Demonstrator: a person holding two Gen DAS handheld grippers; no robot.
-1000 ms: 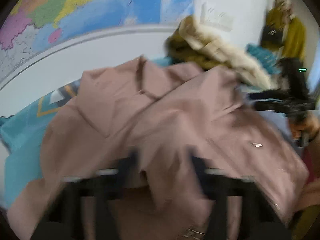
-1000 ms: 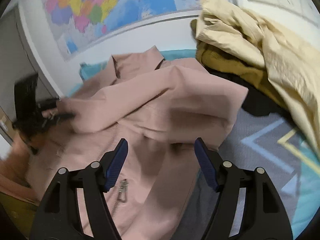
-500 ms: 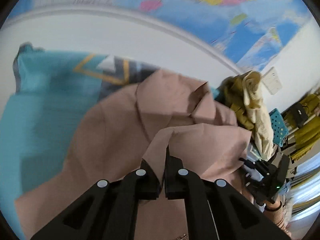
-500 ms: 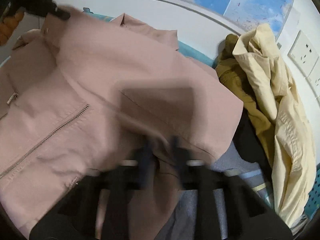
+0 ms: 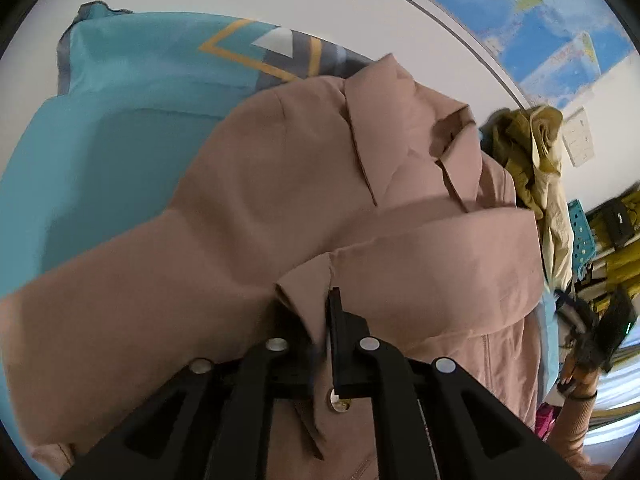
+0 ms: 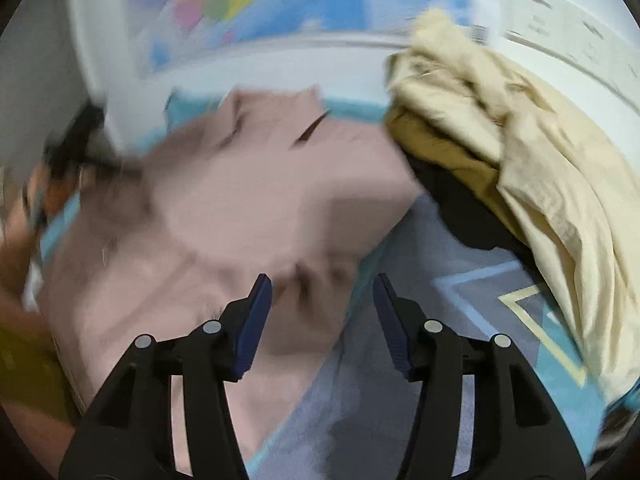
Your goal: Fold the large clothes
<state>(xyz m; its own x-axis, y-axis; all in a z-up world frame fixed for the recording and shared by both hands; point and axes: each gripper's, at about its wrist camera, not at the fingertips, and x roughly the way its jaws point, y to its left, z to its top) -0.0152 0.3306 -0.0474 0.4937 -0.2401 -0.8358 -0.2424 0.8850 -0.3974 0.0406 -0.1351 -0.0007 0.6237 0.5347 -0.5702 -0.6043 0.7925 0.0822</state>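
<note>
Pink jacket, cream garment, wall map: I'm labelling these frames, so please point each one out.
pink jacket (image 5: 280, 184), left wrist view, on its shoulder panel.
cream garment (image 6: 560, 184), right wrist view, on its draped middle.
wall map (image 5: 532, 12), left wrist view, on its blue area.

Matt pink cloth on the jacket (image 5: 400, 208) — smooth weave, soft folds, one shiny metal snap (image 5: 338, 406) at lower centre. Under it, a flat-printed teal cover (image 5: 120, 128), dull finish. At upper right, a crumpled cream garment (image 6: 540, 152) over coarser mustard cloth (image 6: 448, 148). Black matt plastic on the gripper fingers (image 6: 416, 320) — blue pads.
</note>
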